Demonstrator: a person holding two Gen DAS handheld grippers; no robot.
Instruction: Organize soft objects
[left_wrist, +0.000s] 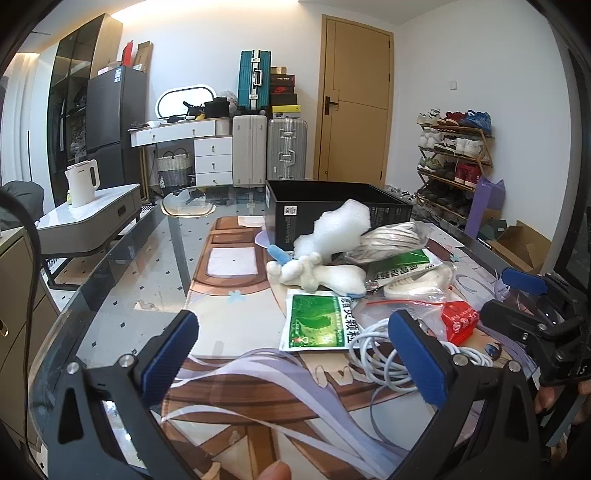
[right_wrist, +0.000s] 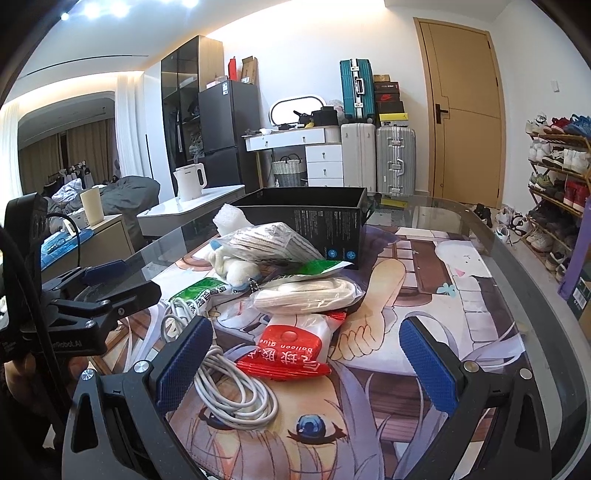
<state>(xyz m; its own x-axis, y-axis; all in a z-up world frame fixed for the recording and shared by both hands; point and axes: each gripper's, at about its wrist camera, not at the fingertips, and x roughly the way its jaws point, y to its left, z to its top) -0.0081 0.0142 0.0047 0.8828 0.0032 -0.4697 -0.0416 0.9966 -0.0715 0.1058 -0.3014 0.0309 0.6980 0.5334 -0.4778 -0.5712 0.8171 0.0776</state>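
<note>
A black open box (right_wrist: 325, 225) is sitting at the centre of a glass desk (left_wrist: 122, 266) covered by a cartoon-printed mat (right_wrist: 406, 266) showing brown, lilac and skin tones. In front of the box, white foam (left_wrist: 341, 225), a white plush toy (left_wrist: 314, 271) with a blue accent, green-and-white sachets (left_wrist: 317, 321), a red-and-white packet (right_wrist: 288, 350) lettered "balloon glue" and a coiled white cable (right_wrist: 236, 398) are piling up. Both the left tool (left_wrist: 295, 354) and the right tool (right_wrist: 306, 365) are showing black frames with textured blue pads.
</note>
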